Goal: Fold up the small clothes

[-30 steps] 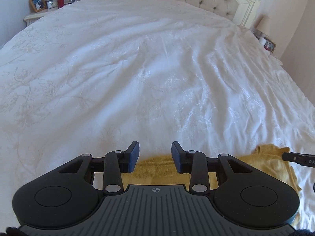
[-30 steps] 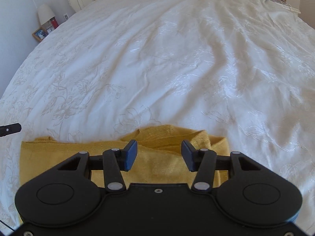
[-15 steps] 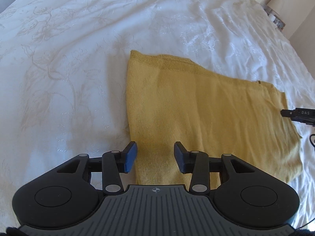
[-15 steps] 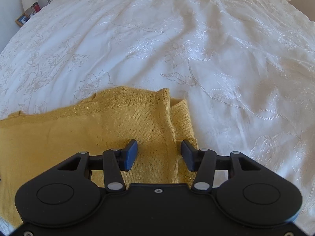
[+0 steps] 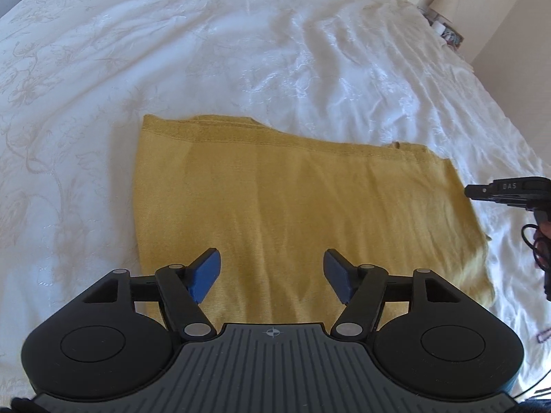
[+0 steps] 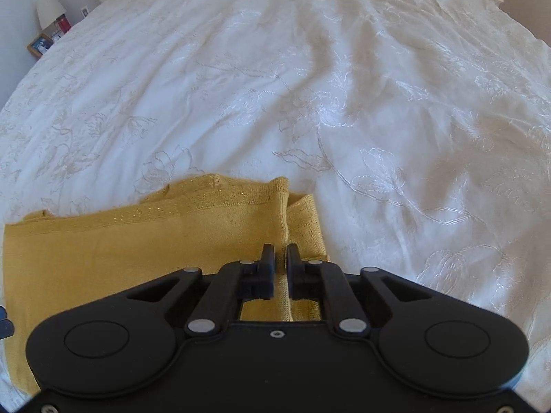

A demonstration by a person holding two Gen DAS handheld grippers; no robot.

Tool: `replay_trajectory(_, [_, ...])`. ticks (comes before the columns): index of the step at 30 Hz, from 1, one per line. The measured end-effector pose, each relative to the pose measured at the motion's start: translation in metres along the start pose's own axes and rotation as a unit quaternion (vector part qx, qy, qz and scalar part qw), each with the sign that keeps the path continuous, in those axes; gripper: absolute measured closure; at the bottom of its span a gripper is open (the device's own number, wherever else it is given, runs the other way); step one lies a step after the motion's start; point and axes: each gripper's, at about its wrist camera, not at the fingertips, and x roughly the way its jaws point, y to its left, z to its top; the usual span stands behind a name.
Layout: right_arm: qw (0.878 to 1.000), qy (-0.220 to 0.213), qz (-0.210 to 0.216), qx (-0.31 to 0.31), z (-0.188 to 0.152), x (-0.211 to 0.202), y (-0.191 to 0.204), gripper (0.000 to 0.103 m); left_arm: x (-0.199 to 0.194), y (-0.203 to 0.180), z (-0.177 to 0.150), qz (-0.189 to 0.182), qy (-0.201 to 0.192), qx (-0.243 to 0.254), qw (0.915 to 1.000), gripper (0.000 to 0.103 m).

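A mustard-yellow knit garment [image 5: 292,199] lies flat on the white embroidered bedspread [image 5: 241,51]. My left gripper [image 5: 272,261] hovers over its near left part. Its blue-padded jaws are opening, with only flat fabric below them and nothing pinched. In the right wrist view, my right gripper [image 6: 280,254] sits at the garment's [image 6: 137,251] right end. Its jaws are closing, and a raised ridge of the yellow fabric is pinched between the pads. Part of the right gripper's black housing [image 5: 513,191] shows at the left view's right edge.
The white bedspread [image 6: 344,103] stretches far beyond the garment, lightly wrinkled. A nightstand with a lamp and photo frame [image 6: 48,39] stands at the far left, and another lamp [image 5: 444,0] at the far right. A cable [image 5: 533,244] hangs by the right hand.
The left view swung down over the garment, and the left jaws spread wider. The right jaws closed from wide apart onto a fold at the garment's right end.
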Motion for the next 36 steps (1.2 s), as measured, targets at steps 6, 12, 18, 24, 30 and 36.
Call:
replay_trajectory(6, [1.000, 0.024, 0.004, -0.004, -0.040, -0.029, -0.001, 0.047, 0.014, -0.024, -0.019, -0.015, 0.034, 0.034, 0.9987, 0.037])
replay_trajectory(12, [0.994, 0.104, -0.028, 0.009, -0.096, -0.025, -0.016, 0.047, 0.028, -0.034, -0.046, 0.000, 0.065, 0.067, 0.9956, 0.033])
replay_trajectory(18, [0.993, 0.114, -0.018, 0.036, -0.111, -0.032, -0.034, 0.047, 0.030, -0.038, -0.047, 0.017, 0.070, 0.062, 0.9954, 0.030])
replay_trajectory(24, [0.996, 0.066, 0.049, 0.044, -0.090, -0.048, -0.049, 0.031, 0.014, -0.043, -0.031, 0.009, 0.043, -0.002, 0.9990, 0.030])
replay_trajectory(30, [0.989, 0.063, 0.127, 0.045, -0.061, -0.029, -0.053, 0.027, 0.029, -0.061, -0.003, 0.019, 0.038, -0.049, 0.9979, 0.030])
replay_trajectory(36, [0.983, 0.088, 0.157, 0.032, -0.046, -0.002, -0.054, 0.026, 0.061, -0.074, 0.021, 0.060, 0.049, -0.053, 0.9956, 0.030])
